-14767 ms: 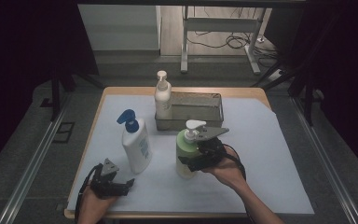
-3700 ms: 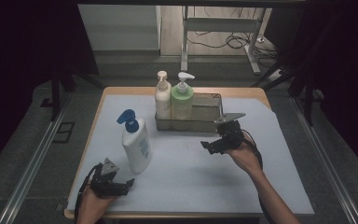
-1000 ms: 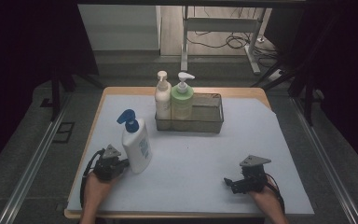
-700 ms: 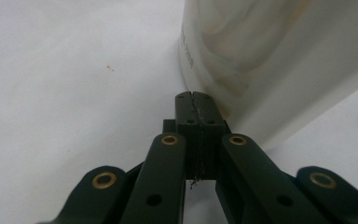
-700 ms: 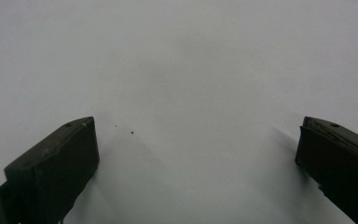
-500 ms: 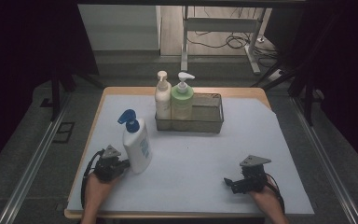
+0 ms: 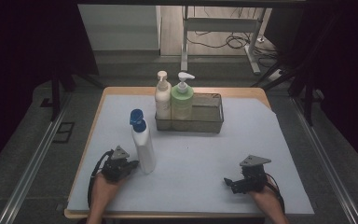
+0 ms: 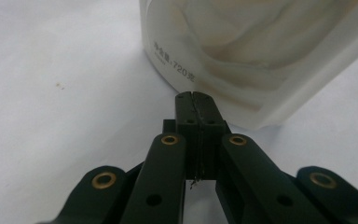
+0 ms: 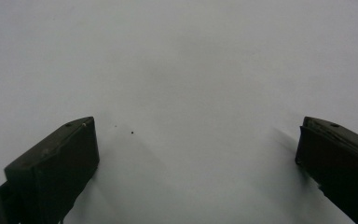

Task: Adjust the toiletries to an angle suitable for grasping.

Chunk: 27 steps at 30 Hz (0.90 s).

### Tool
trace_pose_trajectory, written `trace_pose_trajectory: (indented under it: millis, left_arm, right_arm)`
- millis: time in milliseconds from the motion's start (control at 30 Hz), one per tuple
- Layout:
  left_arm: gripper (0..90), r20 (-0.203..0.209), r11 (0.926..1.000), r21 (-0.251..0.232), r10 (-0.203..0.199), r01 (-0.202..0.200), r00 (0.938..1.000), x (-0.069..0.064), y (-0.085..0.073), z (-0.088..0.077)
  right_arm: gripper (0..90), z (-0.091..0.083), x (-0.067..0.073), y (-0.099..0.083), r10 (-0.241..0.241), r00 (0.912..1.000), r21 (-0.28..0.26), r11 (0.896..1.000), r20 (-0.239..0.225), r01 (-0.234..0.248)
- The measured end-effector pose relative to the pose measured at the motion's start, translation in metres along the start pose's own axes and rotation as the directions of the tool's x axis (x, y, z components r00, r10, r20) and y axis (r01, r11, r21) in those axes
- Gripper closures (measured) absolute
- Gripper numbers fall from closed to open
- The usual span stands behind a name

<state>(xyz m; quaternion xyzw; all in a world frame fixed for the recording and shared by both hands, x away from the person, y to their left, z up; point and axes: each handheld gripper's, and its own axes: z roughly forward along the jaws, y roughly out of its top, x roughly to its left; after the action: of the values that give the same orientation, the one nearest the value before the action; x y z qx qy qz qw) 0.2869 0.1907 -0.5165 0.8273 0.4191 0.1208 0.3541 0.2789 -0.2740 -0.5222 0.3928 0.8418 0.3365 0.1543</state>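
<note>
Nearest the person, the left gripper (image 7: 127, 167) sat low on the white table cover (image 7: 196, 186), just beside the base of the white pump bottle (image 7: 143, 148). In the left gripper view its two black jaws were pressed flat together with nothing between them, the closed tips (image 8: 195, 108) aimed at the bottle's lower wall (image 8: 256, 51) and very near it; whether they actually touched the plastic could not be told from that close, blurred angle.

The right gripper (image 7: 229, 182) rested well apart from the bottle, off to its right on the same cover. Its jaws stood wide, bare cover between the two pads (image 9: 58, 158), holding nothing.

The bottle itself stood upright, blue pump head (image 7: 137, 119) on top, alone on the cover.

Behind the bottle and a little to its right sat the wire basket (image 7: 209, 120), already carrying a cream pump bottle (image 7: 162, 99) and a green pump bottle (image 7: 183, 101), both upright at its left end. The right part of the basket looked free.

Judged step: the last bottle not yet in the basket, the approach to it made but no grasp. The closed jaws could not take it as they stood. Next move would call for opening them wider than the bottle's body, closing around it, then lifting it upright over the basket rim.
</note>
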Motion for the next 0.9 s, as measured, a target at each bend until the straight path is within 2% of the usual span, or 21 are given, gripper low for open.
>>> trace_pose_trajectory:
  millis: [900]
  left_arm:
    - [89.4, 0.022, 0.9991, -0.011, 0.041, -0.041, 0.9989, -0.018, 0.012, 0.016]
  right_arm:
    - [0.0, 0.000, 0.000, 0.000, -0.001, 1.0000, 0.001, 1.000, 0.001, 0.001]
